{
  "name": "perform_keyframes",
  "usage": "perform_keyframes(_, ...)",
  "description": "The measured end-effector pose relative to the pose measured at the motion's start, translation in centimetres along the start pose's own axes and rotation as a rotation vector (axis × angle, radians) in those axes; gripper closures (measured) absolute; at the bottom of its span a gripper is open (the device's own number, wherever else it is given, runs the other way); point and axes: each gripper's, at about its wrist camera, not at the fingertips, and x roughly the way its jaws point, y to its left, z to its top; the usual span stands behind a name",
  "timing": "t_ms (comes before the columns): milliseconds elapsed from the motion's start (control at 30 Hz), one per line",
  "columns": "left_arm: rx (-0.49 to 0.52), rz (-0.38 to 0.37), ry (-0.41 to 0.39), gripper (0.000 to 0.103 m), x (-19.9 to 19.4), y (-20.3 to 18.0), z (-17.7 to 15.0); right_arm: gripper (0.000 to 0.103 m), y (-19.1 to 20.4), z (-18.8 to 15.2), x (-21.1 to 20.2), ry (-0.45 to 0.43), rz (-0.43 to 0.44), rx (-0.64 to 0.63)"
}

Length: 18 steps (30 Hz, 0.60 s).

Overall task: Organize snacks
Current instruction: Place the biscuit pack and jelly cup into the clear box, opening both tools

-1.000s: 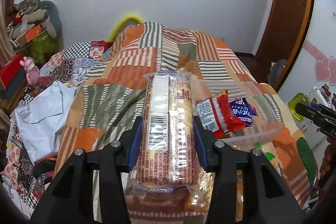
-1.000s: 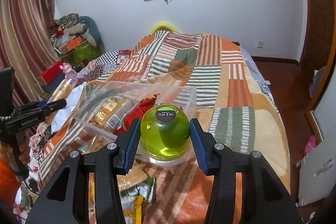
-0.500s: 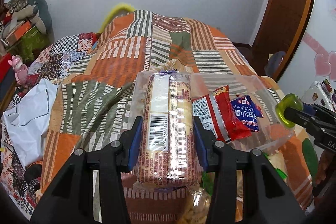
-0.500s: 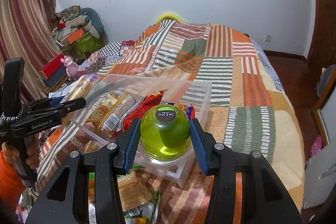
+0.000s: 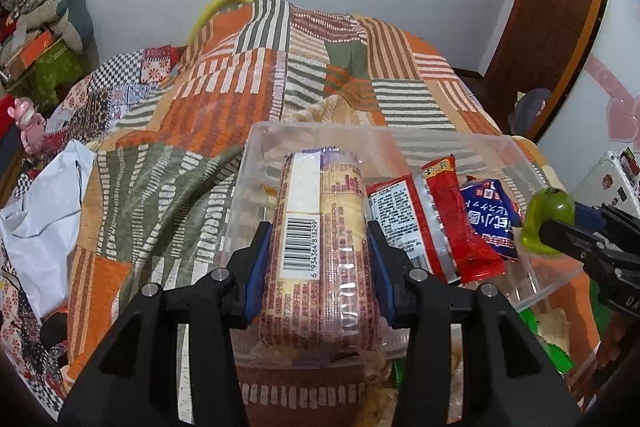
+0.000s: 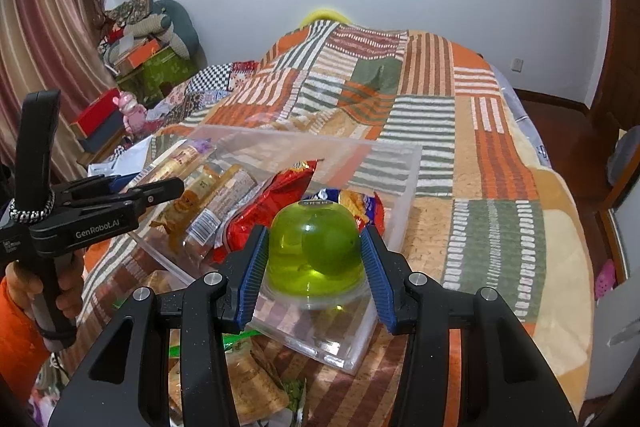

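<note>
Already both loads hang over the clear box [image 5: 440, 143]: left gripper [image 5: 319, 267] clamps a biscuit pack [image 5: 320, 243], right gripper [image 6: 313, 261] a green jelly cup [image 6: 316, 247]. Risk: cup rolls, crushing the red packet [image 5: 448, 223].

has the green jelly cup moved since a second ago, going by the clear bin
Yes. In the right wrist view the green jelly cup, clamped in the right gripper, has come forward and down to the clear bin's near corner.

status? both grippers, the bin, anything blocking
Left gripper shut on biscuit pack, over clear bin. Right gripper shut on green jelly cup, at bin's near corner. Red packet and blue packet already inside; nothing blocking.
</note>
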Motion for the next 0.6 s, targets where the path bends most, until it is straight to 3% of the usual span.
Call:
perform_keyframes(133,-0.025,-0.048,0.020,0.058,0.0,0.3,-0.5,0.059,0.2,-0.1,0.0,0.009,-0.005,-0.015)
perform_keyframes(333,0.014,-0.015,0.003,0.058,-1.1,-0.2,-0.8,0.058,0.5,0.0,-0.2,0.015,-0.001,-0.015)
perform_keyframes(467,0.015,-0.016,-0.015,0.057,-2.5,-0.2,-1.0,0.042,0.3,0.2,-1.3,-0.017,0.000,0.003)
perform_keyframes(600,0.017,-0.015,-0.035,0.058,-4.3,-0.2,-1.3,0.037,0.7,0.3,-2.6,-0.043,-0.025,-0.013)
